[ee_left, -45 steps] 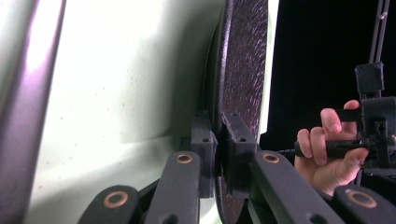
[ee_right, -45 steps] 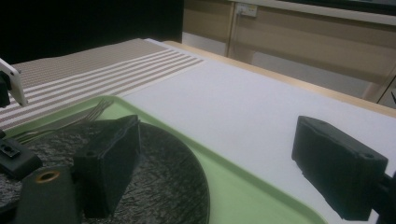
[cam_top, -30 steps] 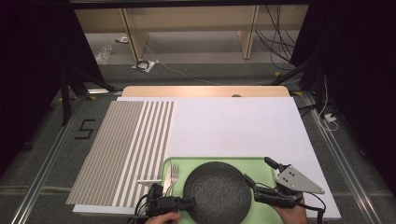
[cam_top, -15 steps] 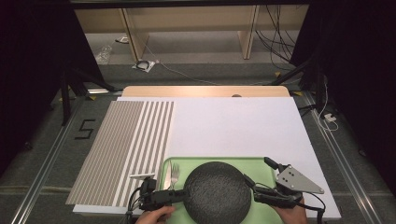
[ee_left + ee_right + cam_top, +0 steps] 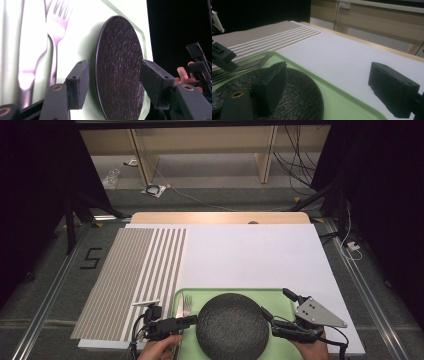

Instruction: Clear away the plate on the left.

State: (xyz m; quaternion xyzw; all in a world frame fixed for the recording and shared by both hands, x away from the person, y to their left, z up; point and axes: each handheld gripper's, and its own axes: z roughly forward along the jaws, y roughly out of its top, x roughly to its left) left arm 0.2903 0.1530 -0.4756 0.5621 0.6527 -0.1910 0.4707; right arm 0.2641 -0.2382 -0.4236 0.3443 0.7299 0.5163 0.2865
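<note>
The dark round plate (image 5: 232, 326) lies on the green tray (image 5: 277, 295) at the near edge of the surface, a fork (image 5: 187, 306) just beside it. The left gripper (image 5: 192, 320) straddles the plate's left rim, jaws having just been opening (pads clear of it). The right gripper (image 5: 266, 316), jaws spread, sits at the right rim.

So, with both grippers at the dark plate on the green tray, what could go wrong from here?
1. The left gripper has just been opening and its fingers stand apart around the dark plate rim without pressing. A lift now may leave that side unsupported.
2. The right gripper is open too, so the plate could slide on the green tray.
3. The fork lies close beside the plate and could be knocked.
</note>
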